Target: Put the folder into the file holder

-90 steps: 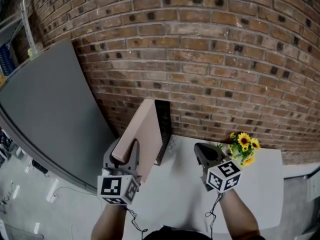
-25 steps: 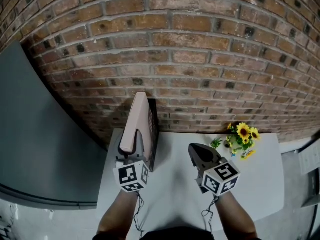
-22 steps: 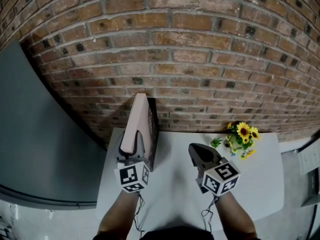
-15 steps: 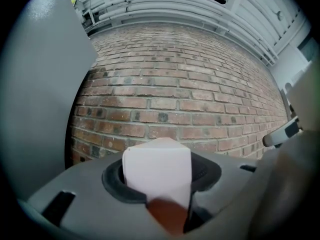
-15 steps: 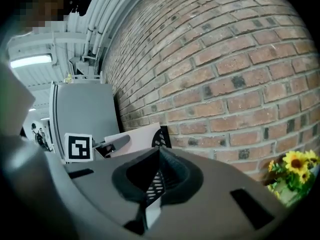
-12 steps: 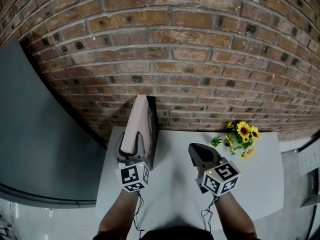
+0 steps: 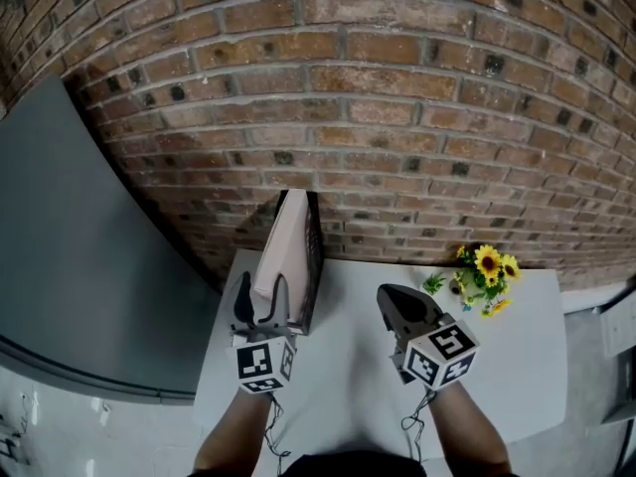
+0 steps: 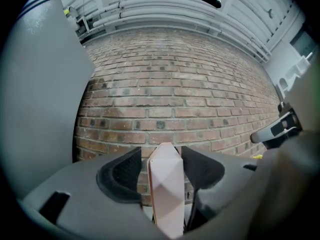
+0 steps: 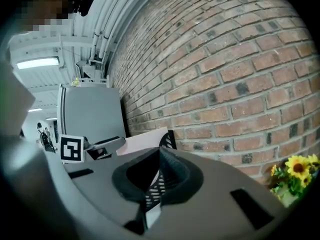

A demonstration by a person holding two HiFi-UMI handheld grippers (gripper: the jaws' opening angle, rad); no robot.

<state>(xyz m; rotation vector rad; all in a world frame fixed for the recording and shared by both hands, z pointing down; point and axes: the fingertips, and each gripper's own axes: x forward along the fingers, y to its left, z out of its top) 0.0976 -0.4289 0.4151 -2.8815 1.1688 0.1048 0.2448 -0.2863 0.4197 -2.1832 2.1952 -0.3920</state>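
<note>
**Folder on edge at the file holder, left claw opening around it**

Folder, pale pink, stands on its edge in the file holder. Its right face lies along the holder's black mesh side. The holder's other side is hidden behind the folder. The holder itself sits at the back left of the white table, close against the brick wall.

At the holder's near end is the left gripper, one jaw on each side of the folder's near edge. In the left gripper view the jaws stand wide and are opening. The folder's edge rises between them, with a strip of brick showing on either side of it, so neither pad presses on the folder. A thin black wire of the holder shows low down, just right of the folder.

Right of the holder, well apart from it, the right gripper hangs over bare table. Its jaws are closed together with nothing between them. In the right gripper view the holder's mesh shows beyond and below the joined jaw tips. The folder's pink top and the left gripper's marker cube lie to their left.

Farther right of the holder, near the wall, is a small bunch of sunflowers. Left of the holder, beyond the table's edge, a large grey panel leans away.
</note>
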